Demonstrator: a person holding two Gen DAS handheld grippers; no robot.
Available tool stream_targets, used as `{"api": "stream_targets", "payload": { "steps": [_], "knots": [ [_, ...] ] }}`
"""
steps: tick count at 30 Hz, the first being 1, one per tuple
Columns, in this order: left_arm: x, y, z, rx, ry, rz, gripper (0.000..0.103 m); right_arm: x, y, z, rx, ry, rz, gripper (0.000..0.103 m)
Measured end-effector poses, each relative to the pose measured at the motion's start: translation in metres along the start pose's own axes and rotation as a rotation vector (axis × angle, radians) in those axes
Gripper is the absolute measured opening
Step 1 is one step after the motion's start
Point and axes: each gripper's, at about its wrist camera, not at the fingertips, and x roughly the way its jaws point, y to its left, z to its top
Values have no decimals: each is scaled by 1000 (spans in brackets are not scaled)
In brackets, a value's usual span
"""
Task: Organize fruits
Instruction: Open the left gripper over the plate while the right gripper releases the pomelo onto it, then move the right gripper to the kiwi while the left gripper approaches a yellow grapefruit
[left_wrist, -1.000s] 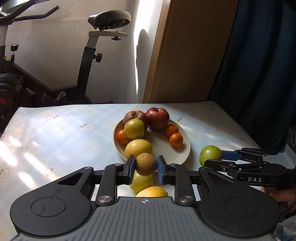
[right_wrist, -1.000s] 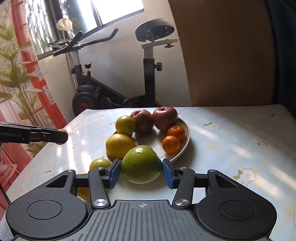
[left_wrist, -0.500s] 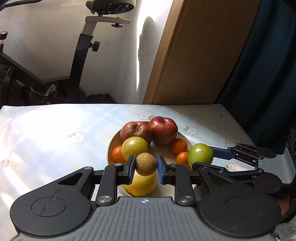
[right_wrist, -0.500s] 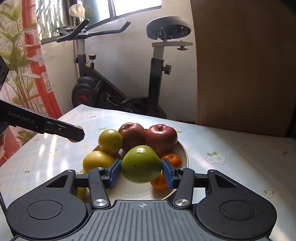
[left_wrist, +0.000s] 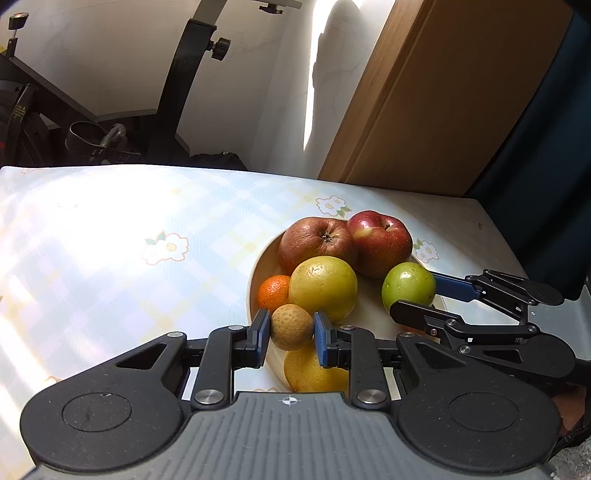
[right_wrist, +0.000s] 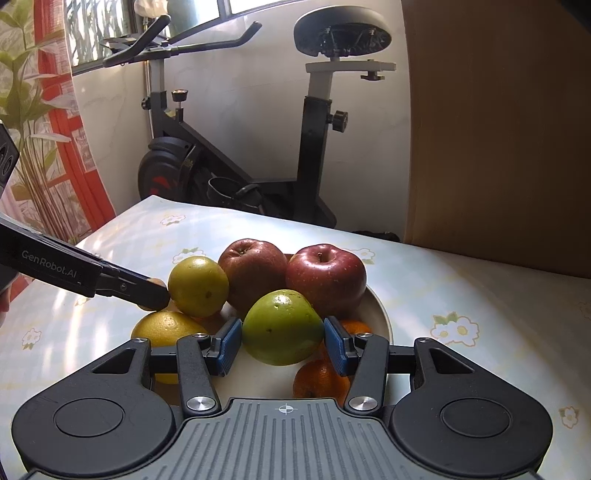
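**A:** Which step was in hand at that moment?

**B:** The carrying-in, I'd say. Both grippers were loaded and poised over the plate (left_wrist: 255, 291), which sat toward the far right corner of the table (left_wrist: 110, 236). The left gripper (left_wrist: 291, 330) was clenched on a small brown fruit (left_wrist: 291, 326), held at the plate's near left rim, just in front of a tangerine (left_wrist: 274, 291) and a yellow-green citrus (left_wrist: 323, 286).

**A:** And the other one?

**B:** The right gripper (right_wrist: 283, 341) was grasping a green fruit (right_wrist: 282, 326), both blue pads pressed to its sides. It hung above the near right part of the plate, in front of the two red apples (right_wrist: 327, 275) at the far rim and over two more tangerines (right_wrist: 321, 380).

**A:** Was either fruit resting on anything?

**B:** I couldn't tell for sure. From the left wrist view the brown fruit seemed clear of the yellow fruit (left_wrist: 314, 373) beneath it; whether the green one touched its neighbours was hidden.

**A:** So what did the next move call for?

**B:** In my judgement, lowering each fruit into a gap. The plate was crowded, so the brown one needed the pocket near the tangerine, and the green one the bare patch in the middle. Both should be let go gently, since round fruit set on a heap could roll off the rim.
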Motion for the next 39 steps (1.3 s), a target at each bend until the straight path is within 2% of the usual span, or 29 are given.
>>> {"api": "stream_targets", "payload": {
  "steps": [10, 20, 28, 39],
  "knots": [
    [1, 12, -2, -42, 0, -44, 28, 9, 13, 0, -58, 17, -1, 45],
    [-1, 17, -3, -57, -8, -40, 29, 1, 17, 5, -49, 14, -21, 44],
    [-24, 14, -11, -32, -41, -15, 29, -19, 15, 1, 11, -15, -27, 44],
    [-61, 9, -40, 26, -65, 29, 29, -54, 18, -28, 119, -31, -49, 45]
  ]
}}
